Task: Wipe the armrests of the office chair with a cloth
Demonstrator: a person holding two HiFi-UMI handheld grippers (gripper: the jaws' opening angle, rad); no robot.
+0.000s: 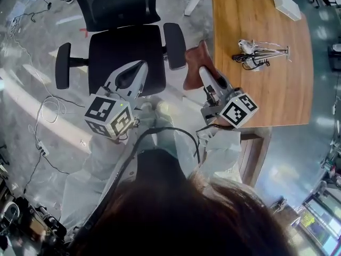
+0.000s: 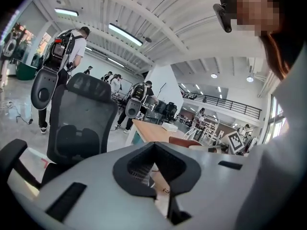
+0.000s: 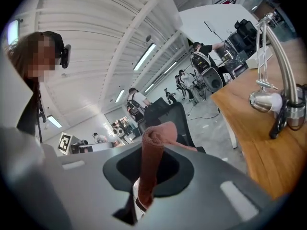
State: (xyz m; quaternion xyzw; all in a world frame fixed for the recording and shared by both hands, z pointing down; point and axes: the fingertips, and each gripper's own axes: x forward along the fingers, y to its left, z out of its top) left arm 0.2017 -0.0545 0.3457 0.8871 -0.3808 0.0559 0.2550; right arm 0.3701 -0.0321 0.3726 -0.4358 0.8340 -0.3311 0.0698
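Note:
The black office chair (image 1: 125,52) stands ahead of me, with its left armrest (image 1: 63,65) and right armrest (image 1: 175,46) both bare. My right gripper (image 1: 203,71) is shut on a reddish-brown cloth (image 1: 195,63), which hangs just right of the right armrest, beside the table edge. In the right gripper view the cloth (image 3: 152,152) sticks up bunched between the jaws of the right gripper (image 3: 143,195). My left gripper (image 1: 140,64) hovers over the seat's front, shut and holding nothing. In the left gripper view the chair's mesh backrest (image 2: 79,123) rises beyond the left gripper (image 2: 154,166).
A wooden table (image 1: 277,89) stands close on the right, carrying a metal desk lamp with a cable (image 1: 260,52) and a white box (image 1: 286,4). Cables (image 1: 45,111) trail over the floor on the left. People and other chairs (image 2: 60,56) stand farther off in the hall.

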